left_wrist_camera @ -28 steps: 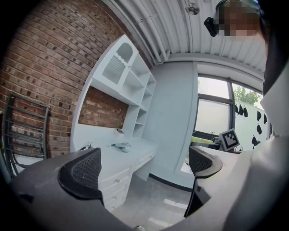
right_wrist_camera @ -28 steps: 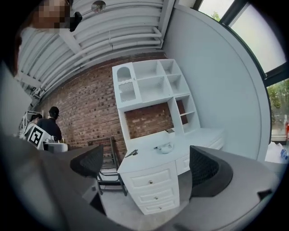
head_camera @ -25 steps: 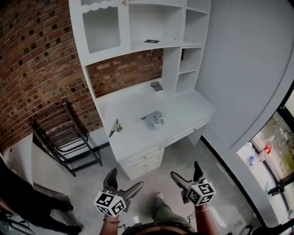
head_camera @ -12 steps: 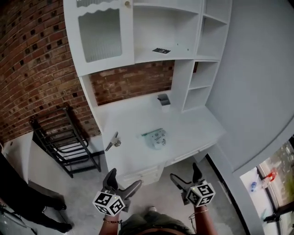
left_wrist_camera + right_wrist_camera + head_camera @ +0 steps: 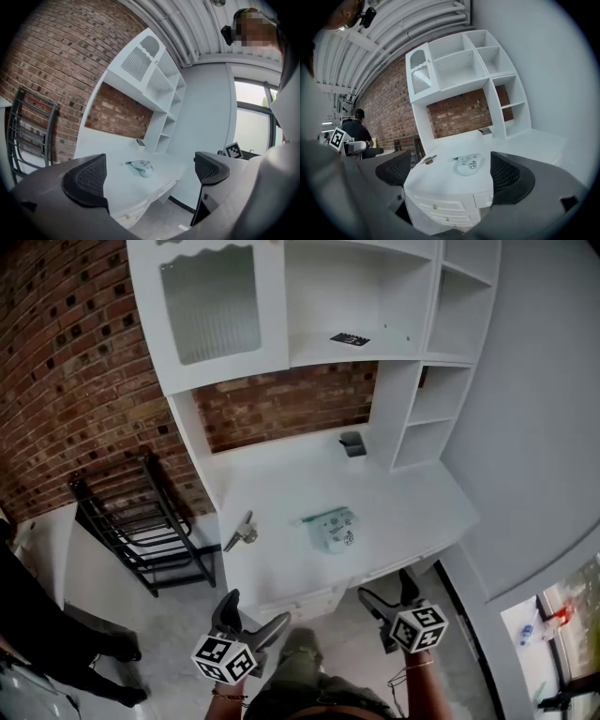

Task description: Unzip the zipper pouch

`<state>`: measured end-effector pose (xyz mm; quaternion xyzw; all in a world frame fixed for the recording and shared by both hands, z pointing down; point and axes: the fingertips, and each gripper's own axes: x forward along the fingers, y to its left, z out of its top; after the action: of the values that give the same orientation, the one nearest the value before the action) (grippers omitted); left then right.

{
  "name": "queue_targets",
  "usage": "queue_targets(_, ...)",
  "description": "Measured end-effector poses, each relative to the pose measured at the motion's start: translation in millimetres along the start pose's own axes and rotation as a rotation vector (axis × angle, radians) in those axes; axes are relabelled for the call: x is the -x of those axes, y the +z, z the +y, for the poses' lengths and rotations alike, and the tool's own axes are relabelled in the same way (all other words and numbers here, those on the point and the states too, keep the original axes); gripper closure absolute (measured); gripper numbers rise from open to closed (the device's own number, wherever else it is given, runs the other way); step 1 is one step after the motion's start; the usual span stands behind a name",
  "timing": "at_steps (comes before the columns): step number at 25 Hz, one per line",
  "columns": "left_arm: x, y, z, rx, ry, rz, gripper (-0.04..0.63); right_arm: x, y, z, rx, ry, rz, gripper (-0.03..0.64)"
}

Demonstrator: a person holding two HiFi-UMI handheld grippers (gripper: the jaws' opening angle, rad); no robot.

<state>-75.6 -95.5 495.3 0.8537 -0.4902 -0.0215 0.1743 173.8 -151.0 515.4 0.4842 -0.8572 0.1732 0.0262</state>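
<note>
The zipper pouch lies untouched on the worktop; left gripper and right gripper are open and empty, held short of it, evidently for approach, the right jaws just closing slightly.

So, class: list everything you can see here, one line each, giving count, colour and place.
zipper pouch: one, pale green-white, middle of desk
small metal object: one, silvery, desk's left edge
small holder: one, grey, back of desk
flat item: one, black, hutch shelf
desk with hutch: one, white, against the brick wall
metal rack: one, black, left of desk
bystander: one, dark clothes, far left
left gripper: one, black, open, empty
right gripper: one, black, open, empty, jaws just closing slightly
</note>
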Motion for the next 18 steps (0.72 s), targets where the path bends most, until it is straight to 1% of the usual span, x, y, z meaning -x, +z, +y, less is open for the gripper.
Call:
queue_targets(3, -12.3, -1.8, 9.2, 0.014, -0.001, 0.013, 0.028, -22.1, 2.0, -17.6, -0.006, 0.0, 0.028, 0.089)
queue_targets(6, -29.7, 0.9, 19.4, 0.014, -0.008, 0.019, 0.028, -47.7, 7.0, -30.2, -0.03, 0.024, 0.061, 0.089)
queue_targets(10, -60.6, 9.5, 33.1, -0.008, -0.02, 0.024, 0.028, -78.7, 9.9, -54.1, 0.023, 0.014, 0.128, 0.089)
queue_targets(13, -81.7, 16.2, 42.1, -0.019, -0.027, 0.026, 0.028, -101.6, 10.9, -68.0, 0.038, 0.02, 0.166, 0.091)
queue_targets(18, -112.1, 21.3, 65.4, 0.006, -0.027, 0.038, 0.028, -153.2, 3.8, -85.1, -0.039, 0.101, 0.263, 0.117)
